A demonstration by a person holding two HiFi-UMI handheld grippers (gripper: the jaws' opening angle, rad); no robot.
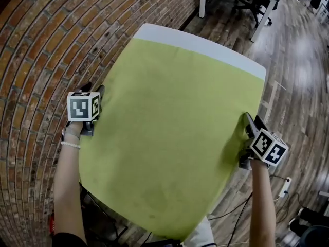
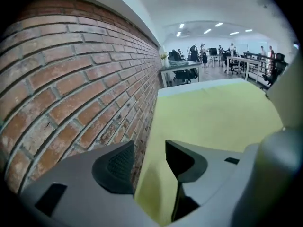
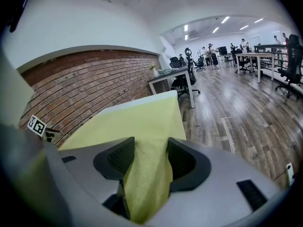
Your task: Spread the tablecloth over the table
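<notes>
A: Starting at the left: a brick wall (image 1: 31, 60) is noted along the table's side. Just beside it, the left gripper (image 1: 96, 92) is seen at the left edge of the tablecloth (image 1: 169, 133). Its jaws are held apart, and the cloth edge shows between them, unpinched.

B: Noted. Cloth position?

A: The yellow-green cloth is laid flat over most of the table (image 1: 205, 41). A white strip of tabletop is left bare at the far end.

B: Right side?

A: The right gripper (image 1: 249, 122) is clamped on a bunched fold at the cloth's right edge. A wooden floor (image 1: 293, 60) is recorded beyond.
</notes>
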